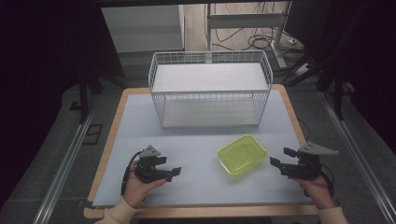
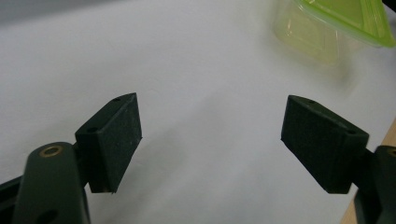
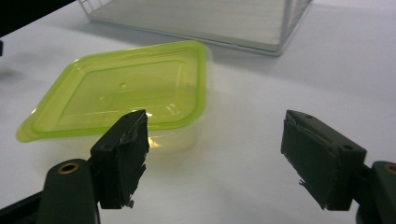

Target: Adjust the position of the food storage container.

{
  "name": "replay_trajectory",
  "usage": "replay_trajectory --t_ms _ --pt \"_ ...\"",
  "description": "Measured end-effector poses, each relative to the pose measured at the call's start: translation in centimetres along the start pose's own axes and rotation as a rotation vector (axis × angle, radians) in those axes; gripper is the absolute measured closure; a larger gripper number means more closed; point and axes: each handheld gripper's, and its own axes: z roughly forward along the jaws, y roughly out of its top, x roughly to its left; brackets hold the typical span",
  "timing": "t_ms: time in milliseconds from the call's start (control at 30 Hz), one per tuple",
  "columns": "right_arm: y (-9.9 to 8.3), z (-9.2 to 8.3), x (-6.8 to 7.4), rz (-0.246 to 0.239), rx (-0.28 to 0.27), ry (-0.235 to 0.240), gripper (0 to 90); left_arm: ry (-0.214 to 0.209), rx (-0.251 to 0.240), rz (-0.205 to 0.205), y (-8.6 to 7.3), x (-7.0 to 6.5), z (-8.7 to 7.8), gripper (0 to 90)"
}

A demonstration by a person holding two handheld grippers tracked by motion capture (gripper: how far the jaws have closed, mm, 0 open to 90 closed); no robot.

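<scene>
A yellow-green lidded box (image 1: 242,154) sits on the white table (image 1: 196,140), right of centre near the front edge; its lid is on, and through the clear sides no contents can be made out. Behind it, at the far middle of the table, stands a white wire basket (image 1: 210,88) with a white board lying in its bottom. The left gripper (image 1: 172,171) hovers well left of the box, jaws spread wide with bare table between them. The right gripper (image 1: 280,158) hangs just right of the box, jaws also wide apart and gripping nothing. The right gripper view shows the box (image 3: 126,93) close up, with its moulded lid and paler base, and a corner of the basket (image 3: 275,28) beyond. The left gripper view catches one corner of the box (image 2: 327,28) at top right.
</scene>
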Motion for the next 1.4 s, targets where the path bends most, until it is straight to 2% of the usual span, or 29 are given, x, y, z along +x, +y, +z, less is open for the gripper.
replay_trajectory --t_ms 167,333,467,533,733,833,900,1033,1133,1267,1400 --pt "-0.1 -0.2 -0.8 0.024 -0.008 -0.014 23.5 0.002 0.003 -0.008 -0.2 0.3 0.1 19.9" --pt "-0.1 -0.3 -0.8 0.020 -0.014 -0.028 24.8 0.007 0.003 -0.001 -0.2 0.2 0.2 19.9" --pt "0.4 -0.5 -0.9 0.021 -0.026 -0.043 29.4 0.020 0.004 0.009 -0.4 0.4 0.2 19.9" --pt "0.9 -0.6 -1.0 0.023 -0.031 -0.049 35.1 0.022 0.003 0.009 -0.5 0.5 0.2 19.9" --pt "3.1 -0.4 -1.2 0.007 0.036 -0.068 66.8 0.021 -0.023 -0.008 -0.7 0.6 -0.2 20.3" --pt "4.1 0.2 -0.9 -0.031 0.077 -0.073 81.9 0.031 -0.017 0.005 -0.8 0.5 -0.3 20.3" --pt "4.8 0.6 -0.5 -0.069 0.107 -0.079 88.6 0.037 -0.017 0.004 -0.7 0.5 -0.2 20.3" --pt "6.4 1.5 -0.1 -0.105 0.137 -0.065 89.8 0.042 -0.006 0.005 -0.8 0.6 0.1 20.4" --pt "7.4 2.6 0.2 -0.117 0.161 -0.077 89.9 0.050 -0.006 0.002 -0.9 0.8 0.1 20.5" --pt "7.4 4.2 0.1 -0.130 0.192 -0.082 89.9 0.059 -0.019 -0.012 -0.9 0.9 0.2 21.0" --pt "7.2 4.9 0.0 -0.151 0.221 -0.094 90.0 0.069 -0.013 -0.013 -0.7 0.8 0.7 21.0"
